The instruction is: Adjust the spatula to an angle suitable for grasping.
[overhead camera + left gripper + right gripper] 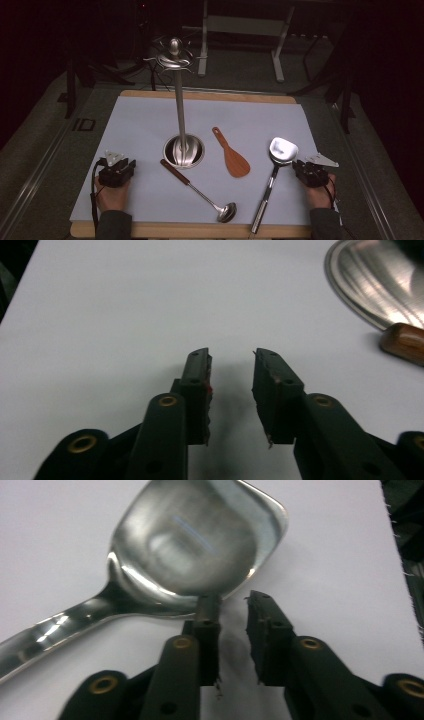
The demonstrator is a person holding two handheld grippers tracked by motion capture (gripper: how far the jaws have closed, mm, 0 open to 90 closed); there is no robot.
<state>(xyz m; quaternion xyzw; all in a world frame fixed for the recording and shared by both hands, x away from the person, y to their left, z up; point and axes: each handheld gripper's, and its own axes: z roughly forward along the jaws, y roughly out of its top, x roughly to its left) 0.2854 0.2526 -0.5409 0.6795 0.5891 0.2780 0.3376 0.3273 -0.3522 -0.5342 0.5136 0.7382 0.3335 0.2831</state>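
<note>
From above, your right tongs (300, 167) are resting just right of the steel spatula (280, 152) on the tabletop (140, 125); your left tongs (122, 167) are sitting near left, apart from the ladle (200, 192). Left gripper view: tongs (232, 365) gaping narrowly, empty. Right gripper view: tongs (234, 602) narrow, empty, beside the spatula's blade (200, 535).

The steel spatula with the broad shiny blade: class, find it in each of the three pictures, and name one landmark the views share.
High view: the steel spatula lies right of centre, blade beside the right gripper.
Left gripper view: not in this picture.
Right gripper view: the blade sits at top centre, just beyond the jaw tips, handle running to the lower left.
Shared landmark: the white mat under everything.
</note>
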